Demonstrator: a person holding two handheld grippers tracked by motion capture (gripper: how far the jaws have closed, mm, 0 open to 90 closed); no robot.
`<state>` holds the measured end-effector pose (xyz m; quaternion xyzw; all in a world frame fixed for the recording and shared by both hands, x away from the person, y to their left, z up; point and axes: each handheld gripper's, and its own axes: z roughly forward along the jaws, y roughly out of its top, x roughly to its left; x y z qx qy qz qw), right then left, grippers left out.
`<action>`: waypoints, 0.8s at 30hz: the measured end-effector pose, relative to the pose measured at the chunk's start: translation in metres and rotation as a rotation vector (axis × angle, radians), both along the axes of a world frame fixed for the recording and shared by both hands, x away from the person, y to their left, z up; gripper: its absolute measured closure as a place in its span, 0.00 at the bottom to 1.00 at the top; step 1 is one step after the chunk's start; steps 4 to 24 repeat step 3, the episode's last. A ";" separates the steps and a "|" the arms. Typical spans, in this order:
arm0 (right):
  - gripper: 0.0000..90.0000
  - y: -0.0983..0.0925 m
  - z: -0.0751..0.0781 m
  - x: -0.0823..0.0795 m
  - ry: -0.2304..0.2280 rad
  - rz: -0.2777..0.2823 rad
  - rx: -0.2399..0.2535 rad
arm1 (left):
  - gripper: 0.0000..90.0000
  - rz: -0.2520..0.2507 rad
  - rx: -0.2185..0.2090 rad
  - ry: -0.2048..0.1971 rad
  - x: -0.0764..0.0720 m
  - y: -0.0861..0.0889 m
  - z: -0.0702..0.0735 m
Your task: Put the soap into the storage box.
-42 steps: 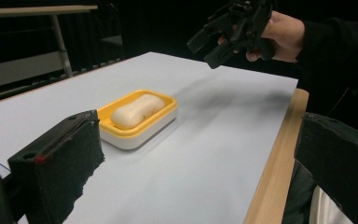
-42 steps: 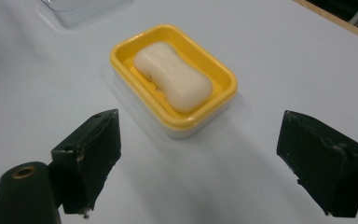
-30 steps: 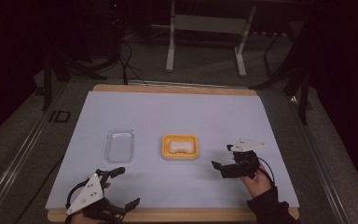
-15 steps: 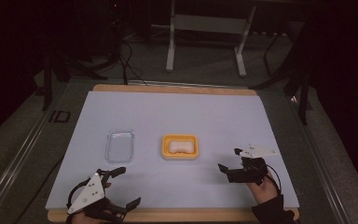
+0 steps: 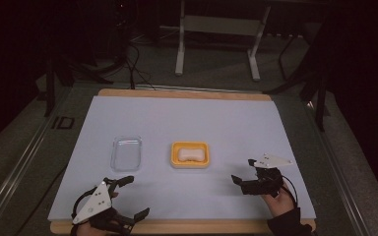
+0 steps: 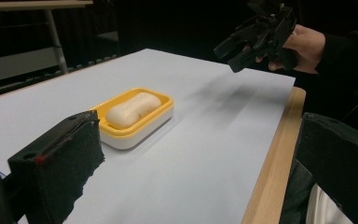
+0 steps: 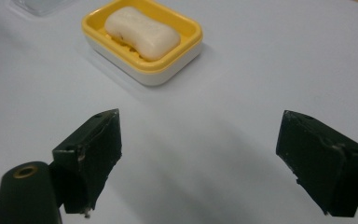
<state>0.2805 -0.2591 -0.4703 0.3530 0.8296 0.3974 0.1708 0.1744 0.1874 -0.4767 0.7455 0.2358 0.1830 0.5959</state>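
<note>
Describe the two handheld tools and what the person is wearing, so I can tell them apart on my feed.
Both are black two-jaw tools with blocky, matte jaw pads. The left tool carries a pale grey three-cornered plate with small dark dots; the right tool has a similar plate and a thin black cable looping by the wrist. The right arm wears a dark sleeve.

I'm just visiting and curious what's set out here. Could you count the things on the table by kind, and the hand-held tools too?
Yellow soap dish: 1
Bar of soap, lying in the dish: 1
Clear plastic lid, left of the dish: 1
Hand-held grippers: 2, the left gripper and the right gripper, both with jaws apart
Total: 5
</note>
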 end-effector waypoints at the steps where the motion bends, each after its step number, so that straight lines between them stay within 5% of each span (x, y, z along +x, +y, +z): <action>1: 0.15 0.000 0.000 0.000 -0.001 0.002 -0.001 | 0.01 0.000 0.000 0.000 0.000 0.000 0.000; 24: 0.15 0.001 0.000 0.000 0.004 0.005 -0.002 | 0.01 0.001 0.001 -0.001 0.000 0.000 0.000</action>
